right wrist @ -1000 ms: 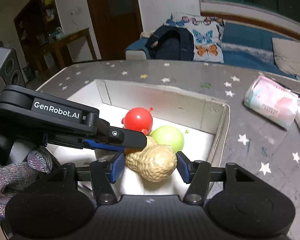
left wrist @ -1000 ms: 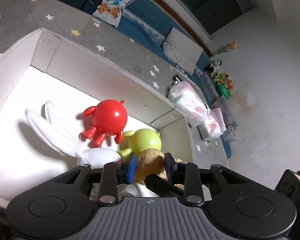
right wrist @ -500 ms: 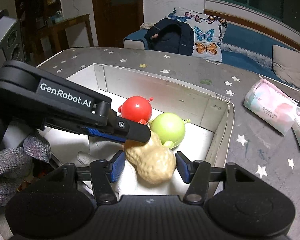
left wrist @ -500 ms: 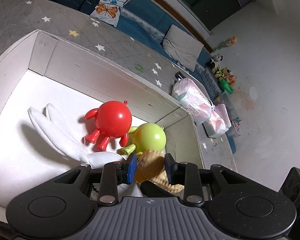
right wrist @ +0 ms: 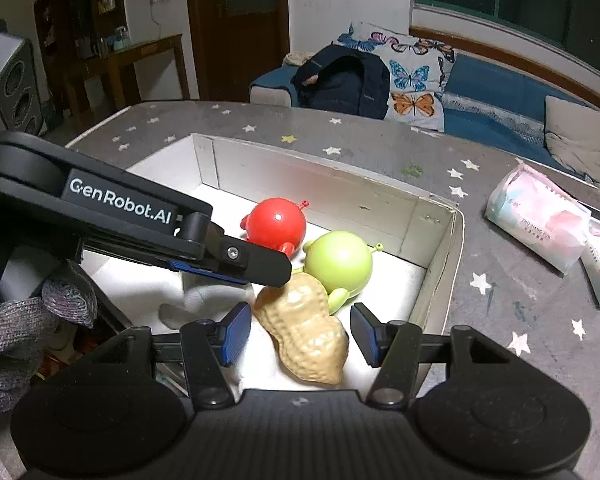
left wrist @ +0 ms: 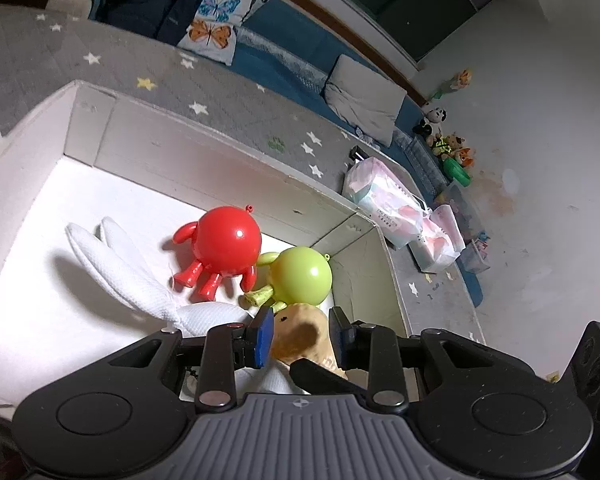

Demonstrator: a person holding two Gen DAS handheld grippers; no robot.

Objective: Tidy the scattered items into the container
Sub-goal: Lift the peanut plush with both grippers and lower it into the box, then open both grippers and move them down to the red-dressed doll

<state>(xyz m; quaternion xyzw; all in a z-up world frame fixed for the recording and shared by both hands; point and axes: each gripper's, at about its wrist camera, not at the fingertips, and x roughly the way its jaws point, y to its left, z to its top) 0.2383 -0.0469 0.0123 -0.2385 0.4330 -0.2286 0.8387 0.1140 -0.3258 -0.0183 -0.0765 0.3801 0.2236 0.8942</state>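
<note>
The left gripper (left wrist: 300, 336) is clamped on the upper end of the peanut toy (right wrist: 308, 340), its pads pressing both sides in the left wrist view; the right gripper (right wrist: 300, 332) is released, its blue pads standing clear of the peanut on either side with a gap at each. The peanut hangs low inside the white box (right wrist: 340, 196), at lower centre of the right wrist frame, just beside the green ball toy (right wrist: 338, 260) and near the box's right wall; whether its lower end already rests on the floor cannot be told. The step in hand looks like setting it down; it would go best if the left gripper eased lower until the toy is supported, then let go gently so it does not knock the green toy or the red ball toy (right wrist: 276, 224) behind it. The right gripper should keep its pads off; the white cloth (left wrist: 120, 264) at left leaves bare floor beneath.
</note>
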